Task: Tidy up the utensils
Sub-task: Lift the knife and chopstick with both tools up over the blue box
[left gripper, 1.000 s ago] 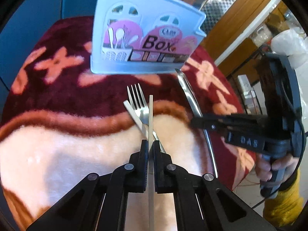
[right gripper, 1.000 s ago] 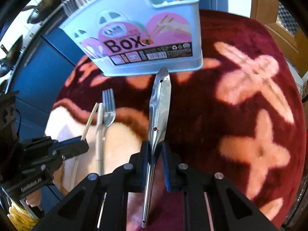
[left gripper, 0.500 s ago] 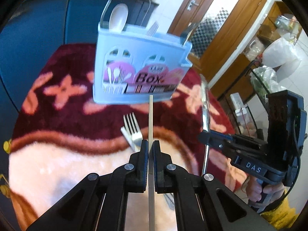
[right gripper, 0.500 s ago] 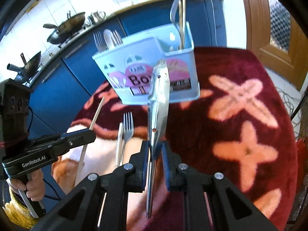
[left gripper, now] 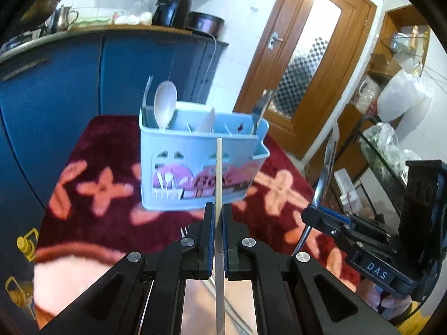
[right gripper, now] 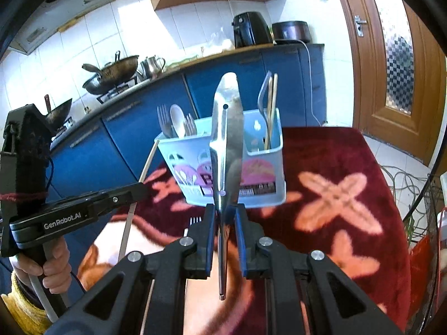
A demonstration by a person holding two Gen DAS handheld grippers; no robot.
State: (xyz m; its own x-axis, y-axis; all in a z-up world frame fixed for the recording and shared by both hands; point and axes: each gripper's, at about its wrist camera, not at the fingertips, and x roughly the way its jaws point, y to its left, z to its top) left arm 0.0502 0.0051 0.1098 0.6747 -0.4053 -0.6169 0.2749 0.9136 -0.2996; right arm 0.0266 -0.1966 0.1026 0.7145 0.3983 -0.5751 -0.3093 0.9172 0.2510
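Observation:
My left gripper [left gripper: 218, 209] is shut on a pale chopstick [left gripper: 218, 167] that points up at the light blue utensil box [left gripper: 173, 173]. Shut on steel tongs [right gripper: 227, 128], my right gripper [right gripper: 225, 209] holds them upright before the box [right gripper: 262, 167]. Both are held above the maroon flowered tablecloth [right gripper: 335, 167], short of the box. In the box stand forks, a white spoon [left gripper: 165, 103] and chopsticks [right gripper: 272, 111]. A fork [right gripper: 195, 220] and a knife [right gripper: 185, 232] lie on the cloth below the fingers. Each view shows the other gripper: the right [left gripper: 310, 216], the left [right gripper: 139, 188].
Blue cabinets [left gripper: 56, 89] run behind the table, with woks [right gripper: 117, 69], a kettle and black appliances on the counter. A wooden door [left gripper: 301, 64] stands at the right. A wire rack with bags [left gripper: 391, 139] and floor cables [right gripper: 402, 173] lie beyond the table's right edge.
Both grippers have risen with the chopstick and the tongs, which have left the cloth. Both views have tilted up, so the box's open top and the kitchen behind now show.

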